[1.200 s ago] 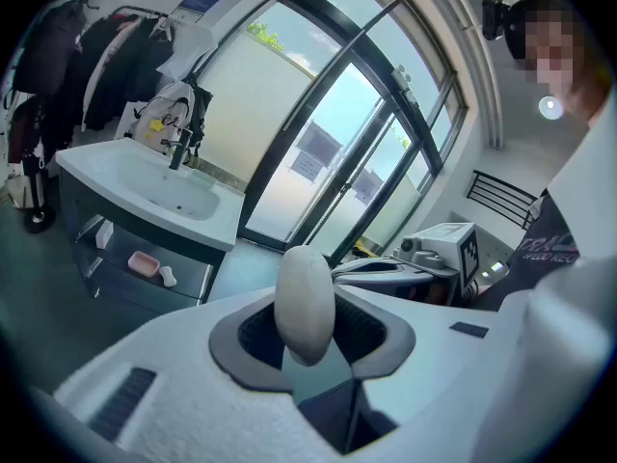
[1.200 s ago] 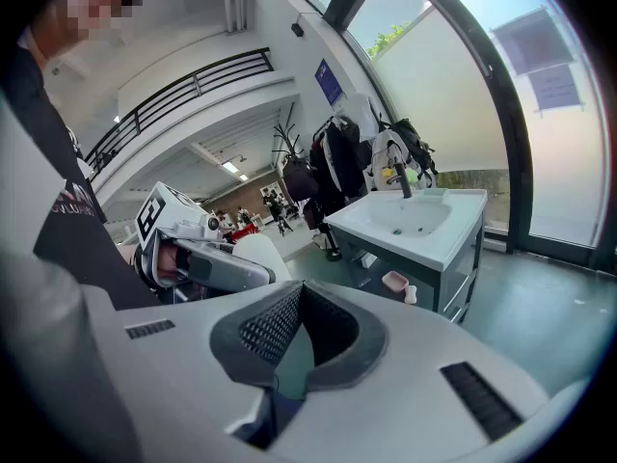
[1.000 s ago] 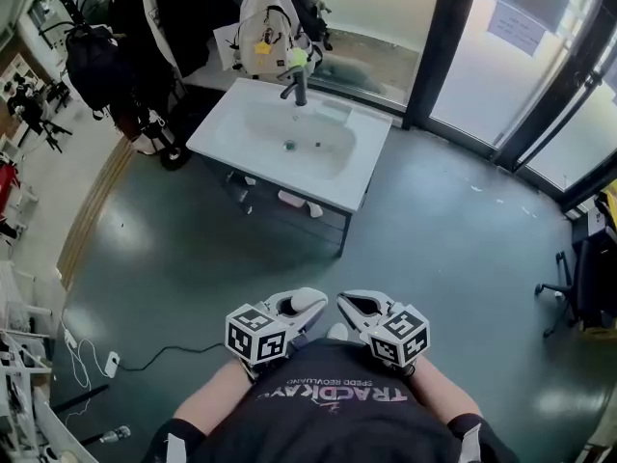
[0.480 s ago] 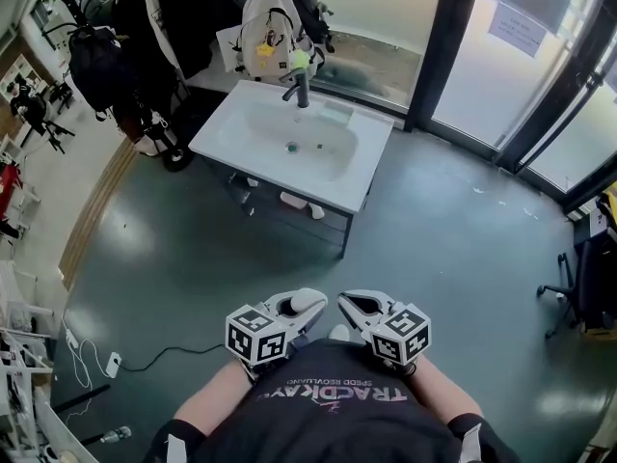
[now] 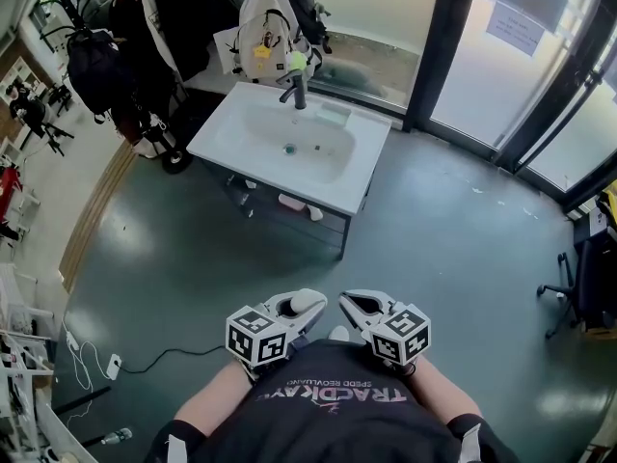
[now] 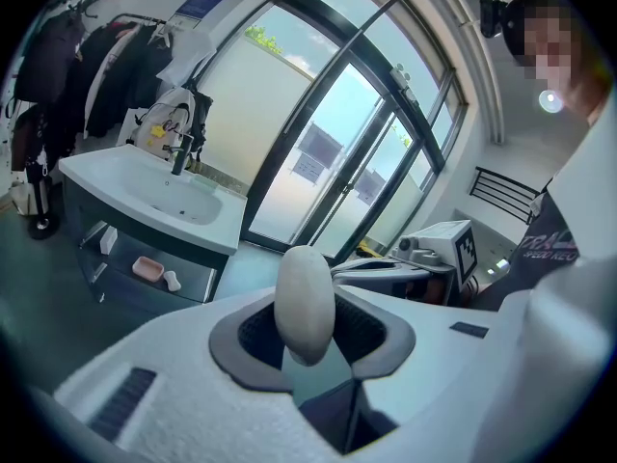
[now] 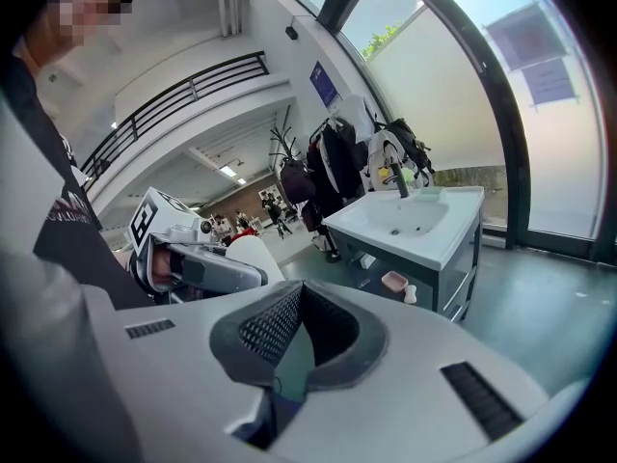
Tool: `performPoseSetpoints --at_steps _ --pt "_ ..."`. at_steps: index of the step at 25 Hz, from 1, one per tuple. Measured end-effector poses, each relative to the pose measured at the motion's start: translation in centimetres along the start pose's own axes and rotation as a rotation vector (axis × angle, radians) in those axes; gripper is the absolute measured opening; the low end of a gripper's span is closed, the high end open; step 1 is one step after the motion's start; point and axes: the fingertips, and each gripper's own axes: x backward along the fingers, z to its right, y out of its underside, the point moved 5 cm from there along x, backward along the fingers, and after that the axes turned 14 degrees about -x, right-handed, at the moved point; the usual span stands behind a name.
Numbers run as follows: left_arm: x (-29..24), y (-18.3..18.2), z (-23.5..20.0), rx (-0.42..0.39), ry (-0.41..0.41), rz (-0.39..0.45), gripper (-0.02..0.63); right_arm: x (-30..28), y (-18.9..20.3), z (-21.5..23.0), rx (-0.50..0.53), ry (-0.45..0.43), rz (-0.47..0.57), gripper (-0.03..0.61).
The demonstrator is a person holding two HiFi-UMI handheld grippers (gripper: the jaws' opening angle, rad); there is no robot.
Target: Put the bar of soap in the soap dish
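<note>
Head view: left tool and right tool by the torso, sink well apart.
Left gripper view: left tool grasping bar of soap, upright, small bite. Probably slick, so it may slip in transit.
Right gripper view: right tool clenched, empty.

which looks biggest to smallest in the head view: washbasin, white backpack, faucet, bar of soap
1. washbasin
2. white backpack
3. faucet and bar of soap look alike; the soap is nearer the camera, so unranked
</note>
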Motion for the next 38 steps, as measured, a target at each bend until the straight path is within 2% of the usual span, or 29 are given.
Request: performPoseSetpoints --at_steps 25,32,38 --pt "-2.6 -1.8 -0.1 0.019 -0.004 -0.022 0.118 1.1 -1.4 2.3 -0.034 -0.018 0.010 0.011" --pt "-2.4 -2.3 -1.5 0.005 0.004 -0.033 0.118 -0.1 -2.2 2.5 -0.051 -0.008 0.024 0.011" --pt "-1.7 -3.3 -4.3 -0.011 0.026 -0.021 0.117 -2.0 -3.8 2.3 -0.046 0.035 0.060 0.011"
